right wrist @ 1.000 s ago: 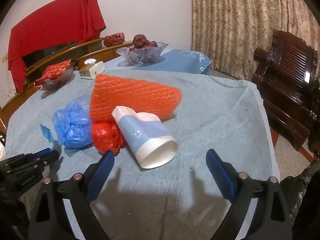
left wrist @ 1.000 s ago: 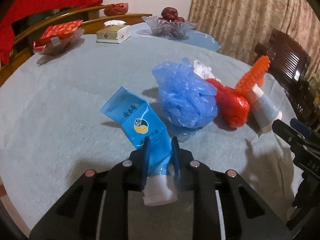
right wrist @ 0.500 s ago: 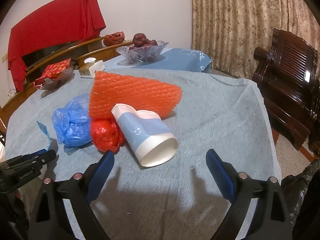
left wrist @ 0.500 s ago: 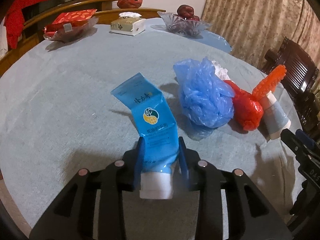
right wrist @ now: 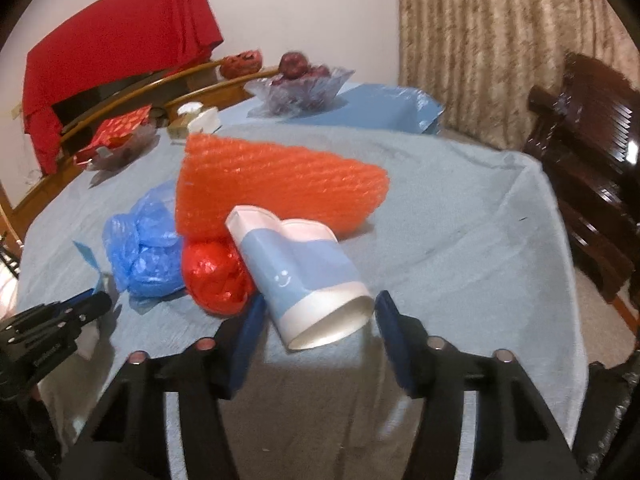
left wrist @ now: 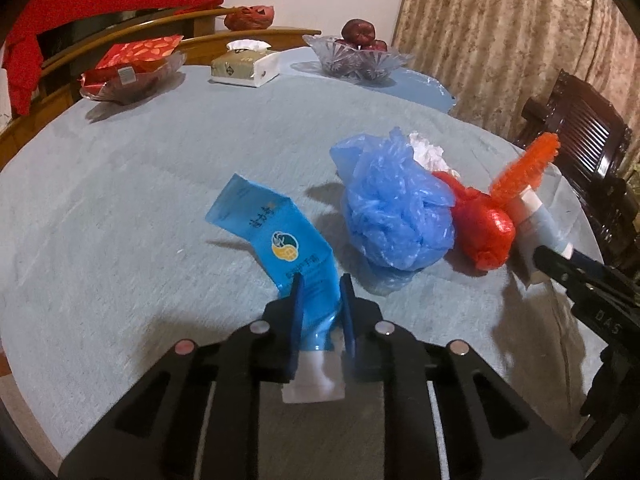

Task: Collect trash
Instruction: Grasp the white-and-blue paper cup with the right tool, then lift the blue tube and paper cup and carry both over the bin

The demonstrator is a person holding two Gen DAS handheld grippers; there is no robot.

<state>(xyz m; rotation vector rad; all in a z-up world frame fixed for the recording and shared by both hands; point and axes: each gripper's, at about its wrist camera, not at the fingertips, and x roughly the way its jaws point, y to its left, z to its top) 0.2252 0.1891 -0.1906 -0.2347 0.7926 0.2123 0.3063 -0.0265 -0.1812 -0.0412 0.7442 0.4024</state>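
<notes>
- The room is dim and warm-toned; light falls from above, so soft shadows pool on the worktop (left wrist: 120, 208) under the left tongs (left wrist: 320, 300) and beside the blue bag (left wrist: 394, 216).
- The red foil ball (right wrist: 216, 276) throws small glints, and a bright patch gleams on the dark wooden chair (right wrist: 592, 152).
- Both fisheye views bend hard at the rim, with black corners; the curtain (right wrist: 480, 40) curves.
- The right-wrist view is smeared with motion blur; the paper cup (right wrist: 304, 276) looks soft between the right tongs (right wrist: 318, 330).
- The left-wrist view is sharper mid-frame and grainy.
</notes>
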